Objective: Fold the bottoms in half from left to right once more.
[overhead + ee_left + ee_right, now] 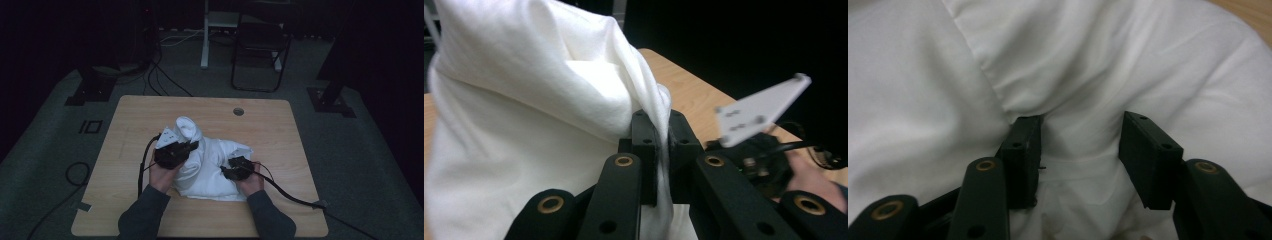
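While the white cloth (207, 162) lies heaped at the middle of the tabletop (130, 120), nearer its front edge, the left gripper (656, 132) has its jaws clamped on a raised fold, lifting it into a peak. The right gripper (1080, 150) presses into the heap with its jaws apart, fabric bulging between them but not pinched. Likely faults: the right jaws may close on several layers rather than a single edge, since the cloth is bunched; and the thin fold in the left jaws may slip free if pulled sideways, dropping the peak.
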